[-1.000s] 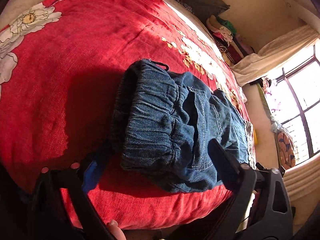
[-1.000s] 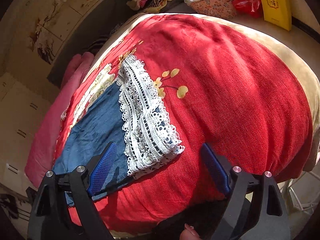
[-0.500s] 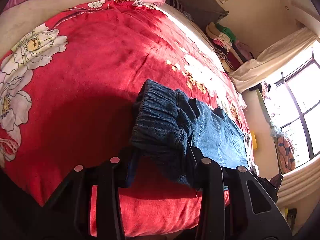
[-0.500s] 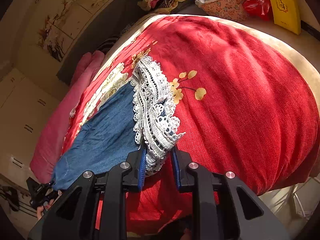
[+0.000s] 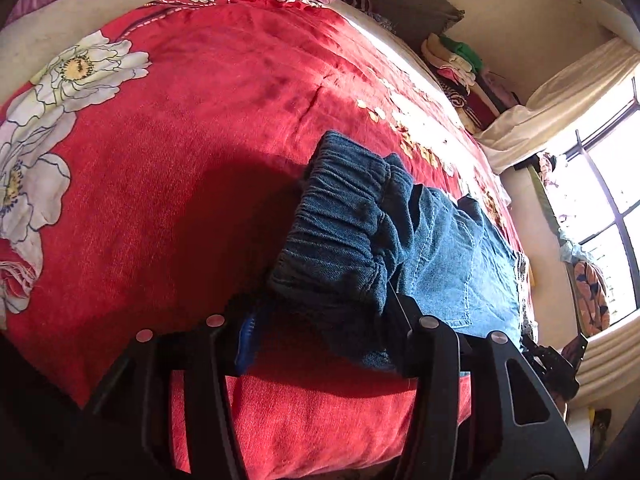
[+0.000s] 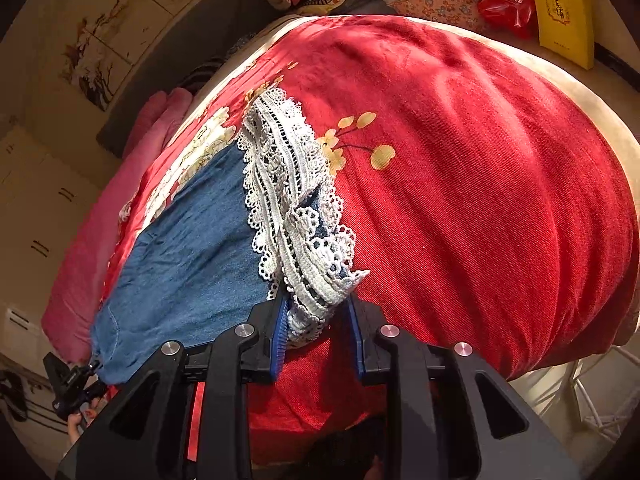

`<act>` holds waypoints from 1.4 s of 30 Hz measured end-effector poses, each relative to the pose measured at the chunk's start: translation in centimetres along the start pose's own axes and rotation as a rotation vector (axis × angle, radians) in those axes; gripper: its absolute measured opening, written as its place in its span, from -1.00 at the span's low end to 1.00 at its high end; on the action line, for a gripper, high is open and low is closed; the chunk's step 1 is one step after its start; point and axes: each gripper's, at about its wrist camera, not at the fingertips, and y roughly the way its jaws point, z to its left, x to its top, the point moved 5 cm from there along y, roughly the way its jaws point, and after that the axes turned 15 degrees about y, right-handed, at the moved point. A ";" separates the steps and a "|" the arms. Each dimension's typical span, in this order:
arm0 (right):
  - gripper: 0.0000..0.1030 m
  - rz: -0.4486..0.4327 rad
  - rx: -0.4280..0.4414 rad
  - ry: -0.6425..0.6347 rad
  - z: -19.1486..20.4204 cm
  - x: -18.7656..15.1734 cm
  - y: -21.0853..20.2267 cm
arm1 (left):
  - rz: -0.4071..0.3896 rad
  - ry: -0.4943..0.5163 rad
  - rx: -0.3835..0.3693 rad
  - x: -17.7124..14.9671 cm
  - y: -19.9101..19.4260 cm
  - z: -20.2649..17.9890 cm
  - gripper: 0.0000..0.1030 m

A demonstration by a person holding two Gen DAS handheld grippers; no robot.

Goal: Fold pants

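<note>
Both jaws easing open: left gripper (image 5: 324,320) pinches the pants (image 5: 348,240) waistband, hiding its pads; right gripper (image 6: 318,328) clamps the lace hem (image 6: 296,200).

Yellow packet (image 6: 564,20): dark printed characters, too small to read. Red bag (image 6: 508,6): white print, unreadable.

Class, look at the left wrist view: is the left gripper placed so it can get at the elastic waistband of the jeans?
Probably yes. The left gripper already straddles the elastic waistband of the jeans, denim between its jaws, which are opening just now. Nothing else lies on the red bedspread nearby.
</note>
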 end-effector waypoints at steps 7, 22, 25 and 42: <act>-0.37 -0.002 0.003 0.028 -0.6 0.1 -1.1 | -0.045 -0.028 0.004 0.8 -2.1 0.0 -0.03; 0.05 -0.156 -0.021 -0.167 2.7 -2.2 -6.3 | -0.129 0.289 0.069 3.9 -4.6 -10.7 -0.01; 0.08 -0.150 -0.017 -0.183 3.3 -2.6 -6.0 | -0.090 0.373 0.043 3.5 -1.8 -13.9 0.07; 0.10 -0.028 -0.049 -0.196 4.0 -3.6 0.1 | 0.189 0.642 0.053 -1.2 12.9 -21.0 0.14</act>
